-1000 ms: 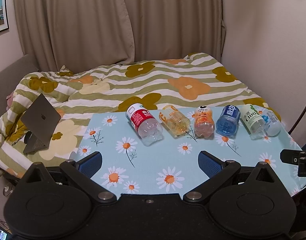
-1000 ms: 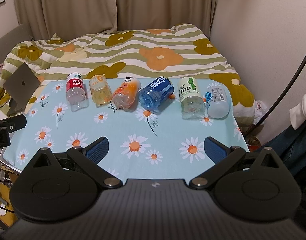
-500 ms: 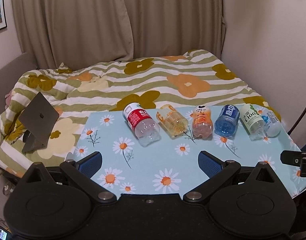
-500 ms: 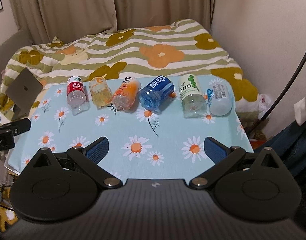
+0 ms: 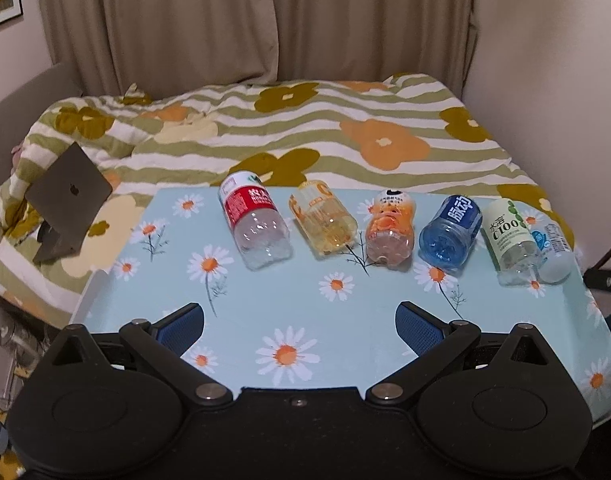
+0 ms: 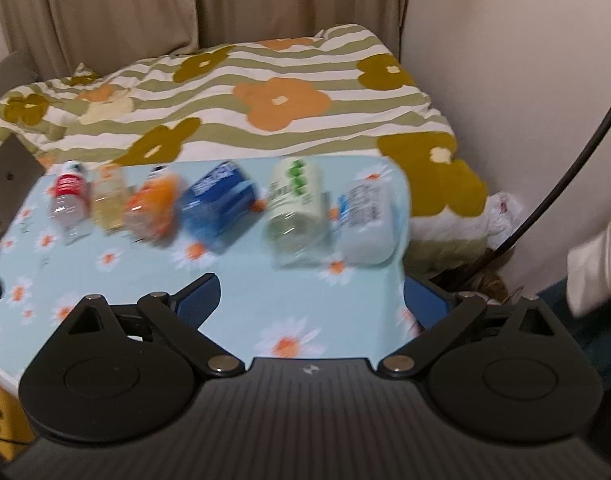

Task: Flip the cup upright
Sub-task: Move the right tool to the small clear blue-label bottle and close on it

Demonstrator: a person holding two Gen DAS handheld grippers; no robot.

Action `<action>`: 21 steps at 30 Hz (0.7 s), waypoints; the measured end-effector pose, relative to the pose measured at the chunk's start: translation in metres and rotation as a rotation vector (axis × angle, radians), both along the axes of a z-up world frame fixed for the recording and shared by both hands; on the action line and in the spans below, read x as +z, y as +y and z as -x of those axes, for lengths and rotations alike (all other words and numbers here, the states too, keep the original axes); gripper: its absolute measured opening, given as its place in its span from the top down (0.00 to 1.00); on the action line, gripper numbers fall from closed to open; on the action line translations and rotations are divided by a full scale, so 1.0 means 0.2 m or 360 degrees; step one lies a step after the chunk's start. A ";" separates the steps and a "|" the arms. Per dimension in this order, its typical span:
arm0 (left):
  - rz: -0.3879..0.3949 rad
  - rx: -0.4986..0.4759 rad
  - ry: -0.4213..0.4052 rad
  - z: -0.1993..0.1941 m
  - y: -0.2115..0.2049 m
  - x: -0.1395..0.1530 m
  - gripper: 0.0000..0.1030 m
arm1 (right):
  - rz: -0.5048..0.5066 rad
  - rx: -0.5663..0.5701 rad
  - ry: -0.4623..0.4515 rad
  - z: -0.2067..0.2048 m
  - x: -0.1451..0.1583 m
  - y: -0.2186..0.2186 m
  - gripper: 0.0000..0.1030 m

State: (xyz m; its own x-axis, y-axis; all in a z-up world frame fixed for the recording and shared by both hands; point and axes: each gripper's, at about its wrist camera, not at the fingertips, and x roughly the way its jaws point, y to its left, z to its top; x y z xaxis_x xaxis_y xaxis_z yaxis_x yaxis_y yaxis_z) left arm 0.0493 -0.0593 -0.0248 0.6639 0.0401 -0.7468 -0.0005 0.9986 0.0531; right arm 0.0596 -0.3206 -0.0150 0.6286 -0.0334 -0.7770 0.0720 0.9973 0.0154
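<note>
Several cut-off bottle cups lie on their sides in a row on the daisy-print table: red-label, yellow, orange, blue, green-and-white and white-label. My left gripper is open and empty, short of the row, facing the yellow and orange cups. My right gripper is open and empty, close before the green-and-white cup and the white-label cup. The right wrist view is blurred.
A bed with a striped flower quilt lies behind the table. A grey laptop stands open on it at the left. A wall is at the right, with a black cable and a white sleeve nearby.
My right gripper has moved forward and to the right, toward the green-and-white and white-label cups. My left gripper has drawn back and risen slightly. No cup has moved.
</note>
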 end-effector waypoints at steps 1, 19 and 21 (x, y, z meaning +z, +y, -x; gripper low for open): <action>-0.0002 0.0011 0.0013 -0.01 -0.02 -0.01 0.00 | 0.0007 0.0001 -0.0004 -0.04 -0.02 -0.04 0.00; -0.0083 0.0113 0.0212 -0.19 -0.23 -0.25 0.00 | 0.0010 0.0118 0.0097 -0.57 -0.42 -0.34 0.15; -0.0086 0.0126 0.0221 -0.20 -0.23 -0.26 0.00 | 0.0006 0.0129 0.0113 -0.58 -0.44 -0.34 0.15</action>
